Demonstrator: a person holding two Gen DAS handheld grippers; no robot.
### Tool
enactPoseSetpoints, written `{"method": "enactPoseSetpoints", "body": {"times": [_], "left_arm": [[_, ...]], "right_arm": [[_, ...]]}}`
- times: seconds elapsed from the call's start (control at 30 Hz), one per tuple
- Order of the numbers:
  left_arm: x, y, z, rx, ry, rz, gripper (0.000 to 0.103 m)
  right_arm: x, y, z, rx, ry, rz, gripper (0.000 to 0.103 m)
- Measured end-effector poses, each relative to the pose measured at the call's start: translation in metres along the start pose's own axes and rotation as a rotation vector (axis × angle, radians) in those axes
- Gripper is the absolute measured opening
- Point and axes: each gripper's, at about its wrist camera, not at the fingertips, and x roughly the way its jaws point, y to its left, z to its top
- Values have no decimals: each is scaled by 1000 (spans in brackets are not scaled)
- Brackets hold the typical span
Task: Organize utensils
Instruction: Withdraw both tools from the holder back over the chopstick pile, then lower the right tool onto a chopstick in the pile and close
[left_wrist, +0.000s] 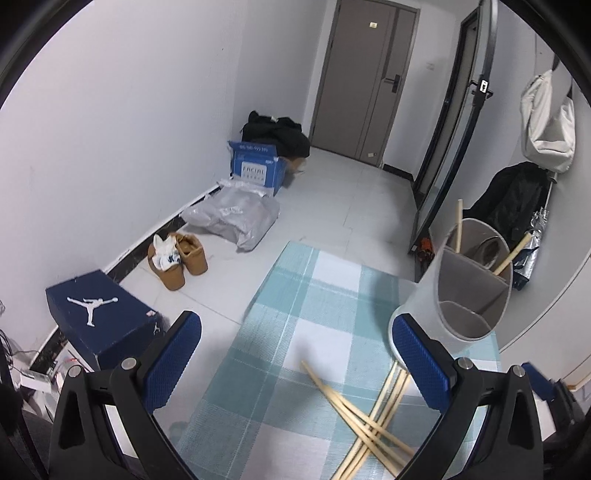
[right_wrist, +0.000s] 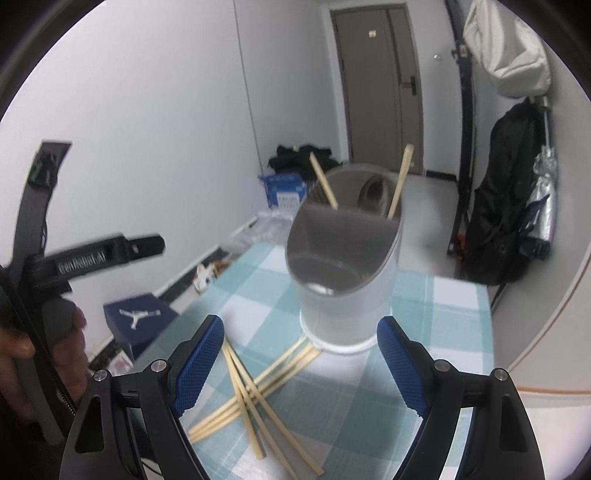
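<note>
A tall grey plastic holder (right_wrist: 347, 277) with a wall down its middle stands on the table with the blue and white checked cloth (right_wrist: 454, 332). Its back part holds two wooden chopsticks (right_wrist: 399, 184) that lean apart and something round that is too blurry to name. The front part looks bare.

A pile of loose wooden chopsticks (right_wrist: 255, 391) lies crossed on the cloth, just in front of the holder and touching its foot.

The left tool (left_wrist: 295, 365) is wide and holds nothing. It hangs over the cloth's left edge, with the holder (left_wrist: 461, 284) beside its right finger. The right tool (right_wrist: 301, 363) is wide too, holding nothing, over the pile.

On the floor to the left sit a dark blue shoe box (left_wrist: 99, 314) and brown boots (left_wrist: 177, 258).
</note>
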Motion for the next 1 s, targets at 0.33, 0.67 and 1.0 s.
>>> {"method": "enactPoseSetpoints", "body": {"times": [0.33, 0.67, 1.0], "left_arm": [[10, 27, 7, -117, 52, -21, 102], [22, 55, 12, -225, 90, 56, 102], [23, 69, 14, -267, 92, 63, 102]], "right_arm": [[53, 29, -11, -104, 182, 25, 77], [116, 54, -19, -208, 400, 88, 33], [141, 72, -15, -320, 479, 98, 23]]}}
